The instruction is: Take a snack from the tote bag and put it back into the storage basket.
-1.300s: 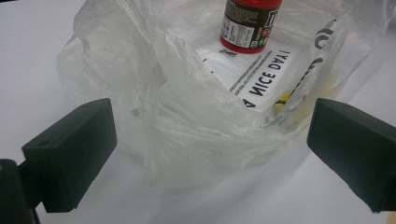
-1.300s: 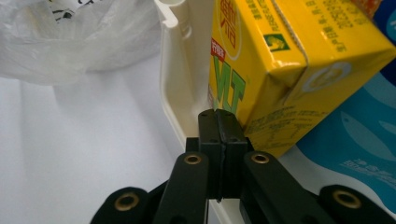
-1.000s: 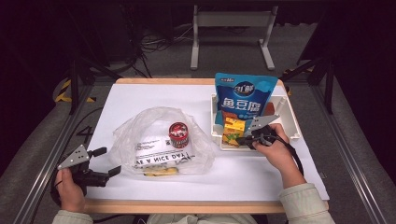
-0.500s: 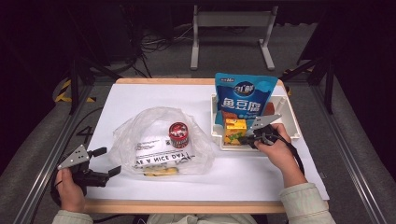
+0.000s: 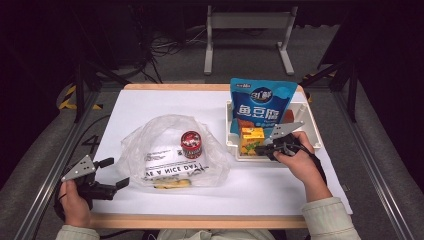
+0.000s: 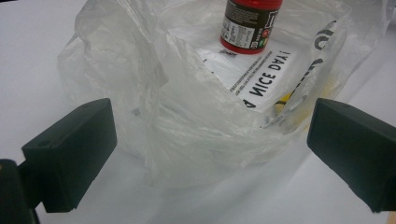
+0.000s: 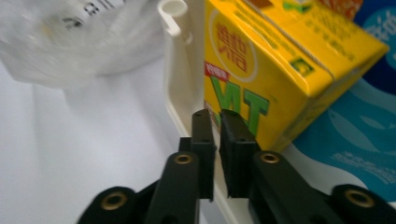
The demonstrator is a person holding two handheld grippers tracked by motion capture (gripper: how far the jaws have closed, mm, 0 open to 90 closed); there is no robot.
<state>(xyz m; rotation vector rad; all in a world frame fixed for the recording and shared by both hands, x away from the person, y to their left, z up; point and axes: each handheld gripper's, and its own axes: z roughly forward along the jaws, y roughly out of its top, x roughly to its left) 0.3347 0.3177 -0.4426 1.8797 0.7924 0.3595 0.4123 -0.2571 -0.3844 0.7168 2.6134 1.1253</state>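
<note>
Working off one landmark — the white basket [image 5: 311, 131], set toward the right side of the white table [image 5: 150, 105].

Inside the basket, at its front left corner: a yellow drink carton [image 5: 251, 139], tilted, leaning against the basket's near wall in the right gripper view [image 7: 280, 60]. Behind the carton, standing upright in the basket: a blue snack pouch [image 5: 260, 104], with a glimpse of something orange-red beside it, too hidden to name.

At the basket's front rim: the right gripper [image 5: 266, 149], held in the right hand [image 5: 295, 160], tips just at the carton's lower corner. Jaws nearly together in the right gripper view [image 7: 217, 122] — a thin slit between them, nothing clamped inside; tips close against the carton's face, contact impossible to confirm.

Left of the basket, almost touching its wall: a clear plastic bag [image 5: 170, 152], mouth spread open, printed lettering on its lower side. Upright within the bag: a red can [image 5: 191, 144], seen also in the left gripper view [image 6: 250, 23].

Farther left of the basket, beyond the bag, near the table's front left corner: the left gripper [image 5: 116, 172] in the left hand [image 5: 75, 202]. Jaws spread wide, empty, pointed at the bag's crumpled edge [image 6: 196, 121] and flanking it without touching.
</note>
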